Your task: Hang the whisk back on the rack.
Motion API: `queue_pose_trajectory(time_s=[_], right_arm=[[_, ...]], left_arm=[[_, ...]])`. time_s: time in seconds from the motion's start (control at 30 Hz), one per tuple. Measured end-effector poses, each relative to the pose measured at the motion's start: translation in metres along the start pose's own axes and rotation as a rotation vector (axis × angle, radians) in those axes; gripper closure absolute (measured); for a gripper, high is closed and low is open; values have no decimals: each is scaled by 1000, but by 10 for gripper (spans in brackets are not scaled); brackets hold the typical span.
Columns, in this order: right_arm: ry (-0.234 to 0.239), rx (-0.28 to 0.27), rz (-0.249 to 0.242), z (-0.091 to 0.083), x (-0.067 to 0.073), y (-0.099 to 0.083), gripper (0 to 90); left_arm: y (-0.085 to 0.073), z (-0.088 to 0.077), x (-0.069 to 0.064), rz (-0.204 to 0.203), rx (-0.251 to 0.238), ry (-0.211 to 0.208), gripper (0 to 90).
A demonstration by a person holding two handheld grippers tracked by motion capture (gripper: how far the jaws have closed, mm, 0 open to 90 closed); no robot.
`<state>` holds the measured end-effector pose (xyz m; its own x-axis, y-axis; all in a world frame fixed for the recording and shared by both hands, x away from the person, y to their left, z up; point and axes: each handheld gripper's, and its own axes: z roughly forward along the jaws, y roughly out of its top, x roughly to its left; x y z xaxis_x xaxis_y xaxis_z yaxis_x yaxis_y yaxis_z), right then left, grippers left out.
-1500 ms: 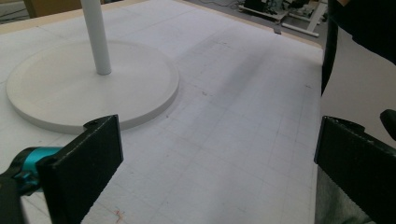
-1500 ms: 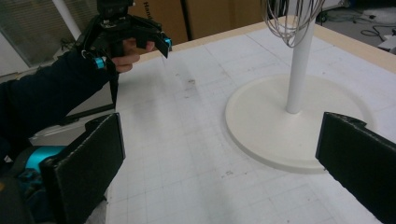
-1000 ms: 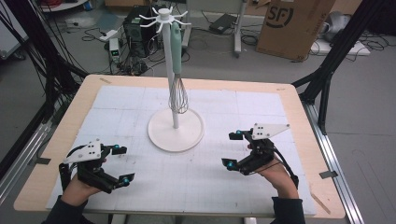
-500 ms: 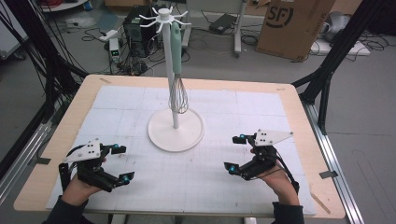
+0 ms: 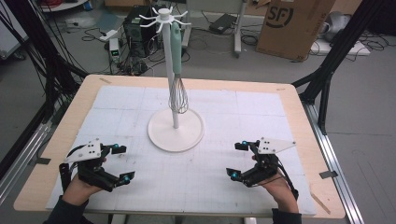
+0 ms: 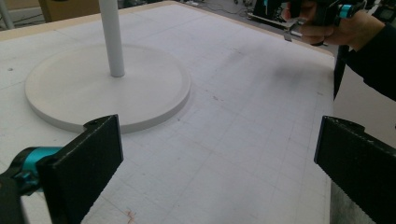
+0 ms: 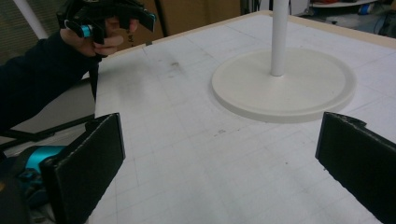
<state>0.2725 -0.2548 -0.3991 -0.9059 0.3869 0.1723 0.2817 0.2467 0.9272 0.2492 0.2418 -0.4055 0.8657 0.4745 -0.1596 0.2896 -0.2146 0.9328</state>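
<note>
A white stand (image 5: pixel 175 130) with a round base and a tall pole rises at the middle of the table. From a hook at its top hangs a whisk (image 5: pixel 178 95) with a mint-green handle. My left gripper (image 5: pixel 123 163) is held low at the near left, open and empty. My right gripper (image 5: pixel 236 159) is at the near right, also open with nothing in it. Both point inward toward the stand. In the left gripper view the jaws (image 6: pixel 217 158) stand wide apart with the stand's base (image 6: pixel 107 88) ahead. The right gripper view's jaws (image 7: pixel 219 163) face the base (image 7: pixel 285 86) likewise.
A white gridded mat (image 5: pixel 196 177) covers the wooden table (image 5: pixel 299 107). Beyond the far edge the floor holds a cardboard box (image 5: pixel 289 23), cables and a computer case (image 5: pixel 137 23). Black frame posts stand at both sides of the table.
My right gripper has drifted slightly toward the near edge of the table. The left gripper, the stand and the whisk have stayed where they were.
</note>
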Motion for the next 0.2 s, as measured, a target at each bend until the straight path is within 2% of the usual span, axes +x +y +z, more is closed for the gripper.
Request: queue_pose_trajectory(time_s=[0.2], right_arm=[[0, -22, -10, -1, 3, -4, 0]], left_arm=[[-1, 1, 1, -4, -5, -1, 17]])
